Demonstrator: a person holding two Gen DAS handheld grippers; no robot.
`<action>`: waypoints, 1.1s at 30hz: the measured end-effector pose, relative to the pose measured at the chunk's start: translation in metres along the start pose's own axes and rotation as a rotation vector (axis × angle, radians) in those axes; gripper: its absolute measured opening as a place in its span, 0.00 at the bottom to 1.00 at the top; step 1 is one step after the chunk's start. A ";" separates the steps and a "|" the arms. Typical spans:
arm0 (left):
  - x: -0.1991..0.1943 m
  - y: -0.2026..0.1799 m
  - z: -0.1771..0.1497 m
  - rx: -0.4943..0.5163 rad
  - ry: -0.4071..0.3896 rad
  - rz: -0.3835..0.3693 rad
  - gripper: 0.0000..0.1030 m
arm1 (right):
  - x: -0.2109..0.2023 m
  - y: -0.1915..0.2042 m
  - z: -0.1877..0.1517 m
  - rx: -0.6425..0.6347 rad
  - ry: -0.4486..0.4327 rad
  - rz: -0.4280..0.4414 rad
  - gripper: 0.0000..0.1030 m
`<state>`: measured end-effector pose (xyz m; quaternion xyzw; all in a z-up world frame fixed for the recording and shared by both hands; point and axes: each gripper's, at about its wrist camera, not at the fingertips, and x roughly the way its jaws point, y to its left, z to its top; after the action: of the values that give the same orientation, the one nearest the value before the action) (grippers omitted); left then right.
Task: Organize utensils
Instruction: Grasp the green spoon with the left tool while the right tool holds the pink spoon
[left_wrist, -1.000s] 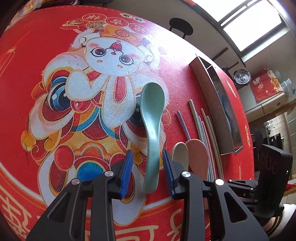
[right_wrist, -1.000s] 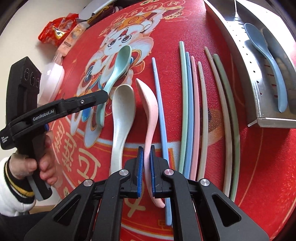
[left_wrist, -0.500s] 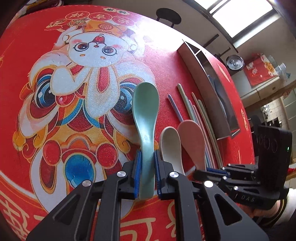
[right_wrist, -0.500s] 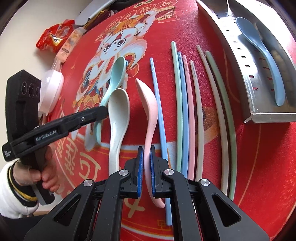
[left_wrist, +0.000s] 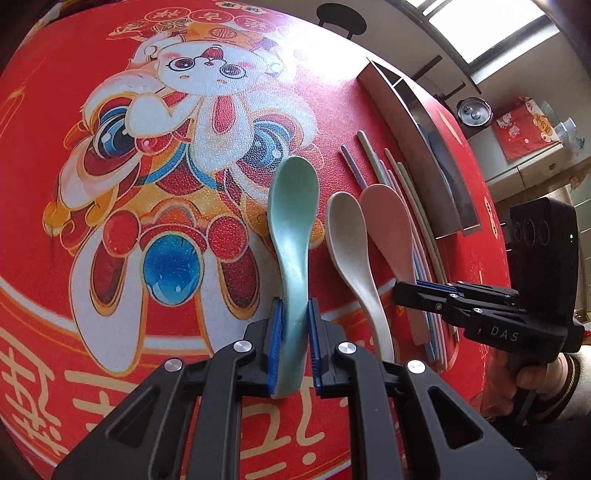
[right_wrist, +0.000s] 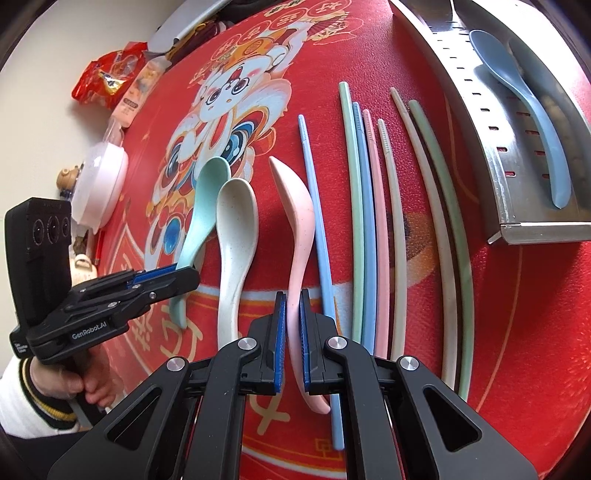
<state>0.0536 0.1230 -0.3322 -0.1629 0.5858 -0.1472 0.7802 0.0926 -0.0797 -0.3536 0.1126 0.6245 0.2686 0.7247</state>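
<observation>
My left gripper (left_wrist: 294, 345) was clamped on the handle of the mint-green spoon (left_wrist: 293, 210), whose bowl reached straight ahead of the fingers, face up over the rabbit print of the red tablecloth (left_wrist: 55, 110). Just to the right of that gripper lay the cream spoon (left_wrist: 351, 236), parallel to the green one and resting on the cloth. Beyond it, further right, my right gripper (right_wrist: 291, 339) had its blue pads pressed against both sides of the pink spoon (right_wrist: 295, 206), gripping it at the handle, with the spoon turned on its edge and its bowl pointing away from the fingers. Touching the right side of the pink spoon, a single light-blue chopstick (right_wrist: 317, 236) ran lengthwise past the right finger and under it. Further to the right of the right gripper lay the other chopsticks (right_wrist: 369, 206), green, blue, pink and cream ones close together, then a cream and a green one in a curve beside them. Ahead and to the far right stood the perforated steel cutlery tray (right_wrist: 495, 155), with a grey-blue spoon (right_wrist: 532, 110) lying inside it. Far to the left of the right gripper, at the edge of the table, I could see a white lidded bowl (right_wrist: 99, 184) and red snack packets (right_wrist: 107, 79).
</observation>
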 end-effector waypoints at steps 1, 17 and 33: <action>0.000 0.001 0.000 -0.007 -0.003 -0.006 0.13 | 0.000 0.000 0.000 0.003 0.000 0.003 0.07; -0.009 0.008 -0.001 -0.044 -0.023 -0.064 0.12 | -0.002 -0.002 0.000 0.018 -0.004 -0.008 0.07; -0.045 0.003 -0.003 -0.052 -0.111 -0.008 0.12 | -0.019 -0.012 0.003 0.076 -0.070 0.045 0.07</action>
<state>0.0389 0.1446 -0.2955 -0.1932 0.5445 -0.1259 0.8064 0.0971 -0.0992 -0.3433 0.1633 0.6059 0.2571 0.7350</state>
